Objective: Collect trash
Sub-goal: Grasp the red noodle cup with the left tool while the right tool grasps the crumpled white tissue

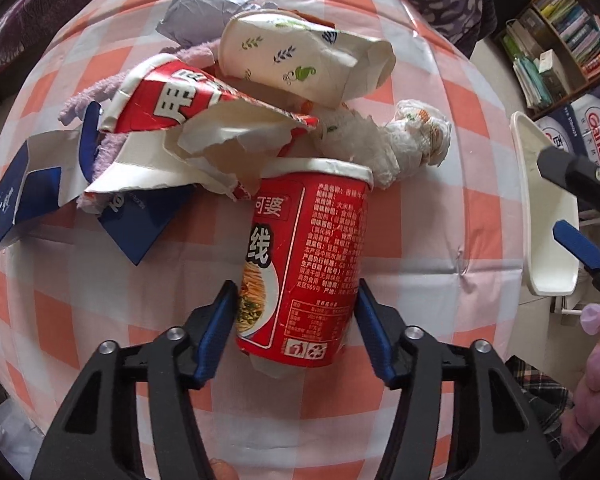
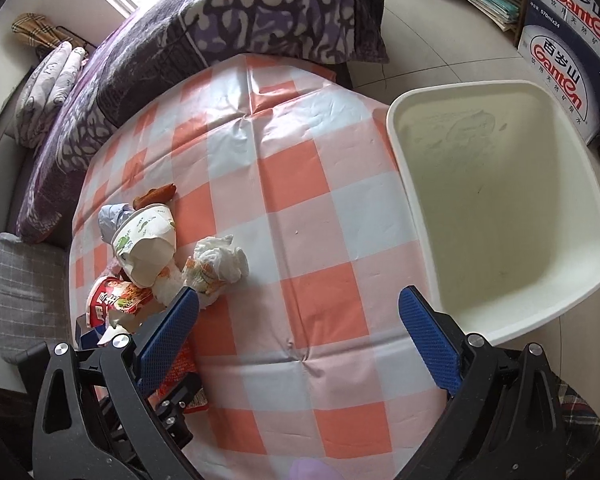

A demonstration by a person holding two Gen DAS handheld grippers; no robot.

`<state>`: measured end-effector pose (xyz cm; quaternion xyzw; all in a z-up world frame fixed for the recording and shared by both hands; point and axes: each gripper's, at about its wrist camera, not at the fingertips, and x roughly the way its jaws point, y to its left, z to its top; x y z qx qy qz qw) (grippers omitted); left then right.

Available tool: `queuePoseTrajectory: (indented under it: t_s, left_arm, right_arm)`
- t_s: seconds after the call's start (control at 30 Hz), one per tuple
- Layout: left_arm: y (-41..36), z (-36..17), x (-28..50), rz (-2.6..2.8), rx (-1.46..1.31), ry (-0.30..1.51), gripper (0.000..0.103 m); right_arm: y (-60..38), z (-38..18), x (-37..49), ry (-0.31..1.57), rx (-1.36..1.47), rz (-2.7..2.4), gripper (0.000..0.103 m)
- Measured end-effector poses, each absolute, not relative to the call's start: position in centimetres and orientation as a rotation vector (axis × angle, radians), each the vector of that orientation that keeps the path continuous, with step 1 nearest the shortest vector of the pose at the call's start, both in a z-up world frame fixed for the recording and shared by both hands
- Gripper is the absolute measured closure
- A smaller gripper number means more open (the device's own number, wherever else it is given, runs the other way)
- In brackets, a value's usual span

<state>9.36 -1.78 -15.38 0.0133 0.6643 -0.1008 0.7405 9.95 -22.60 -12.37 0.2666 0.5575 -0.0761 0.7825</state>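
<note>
A red noodle cup (image 1: 308, 256) stands on the checked tablecloth, stuffed with torn paper. My left gripper (image 1: 296, 308) straddles its lower part, fingers close to both sides with small gaps, so it looks open. Behind it lie a torn red carton (image 1: 172, 100), a crushed white paper cup (image 1: 296, 60), crumpled tissue (image 1: 412, 136) and blue card pieces (image 1: 140, 220). My right gripper (image 2: 300, 312) is open and empty above the table. The pile shows at its left, with the paper cup (image 2: 148, 240) and tissue (image 2: 220, 260). A white bin (image 2: 500, 208) stands at the right.
The table (image 2: 292, 184) has an orange and white checked cloth. A sofa with a purple patterned blanket (image 2: 220, 24) lies behind it. Water boxes (image 2: 572, 48) and a bookshelf (image 1: 560, 28) stand to the right. The bin's rim (image 1: 540, 208) shows in the left wrist view.
</note>
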Motion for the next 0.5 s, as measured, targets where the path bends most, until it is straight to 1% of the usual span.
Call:
queuePoseTrajectory:
  t_s: [0.07, 0.13, 0.33, 0.5]
  left_arm:
    - [-1.5, -14.7, 8.8, -0.237, 0.038, 1.434, 0.051]
    - [-0.9, -13.2, 8.2, -0.259, 0.023, 1.393, 0.052]
    - [2.6, -7.3, 7.1, -0.267, -0.041, 1.236, 0.053]
    - [5.4, -5.0, 6.3, -0.228, -0.074, 1.168, 0.053]
  right_arm:
    - [-21.7, -12.9, 10.4, 1.219, 0.589, -0.156, 0.007]
    - [-21.0, -13.1, 10.9, 1.217, 0.587, -0.156, 0.007]
    - [-20.0, -13.6, 12.5, 1.199, 0.629, -0.166, 0.007]
    - [-18.9, -14.6, 13.7, 1.203, 0.67, -0.16, 0.007]
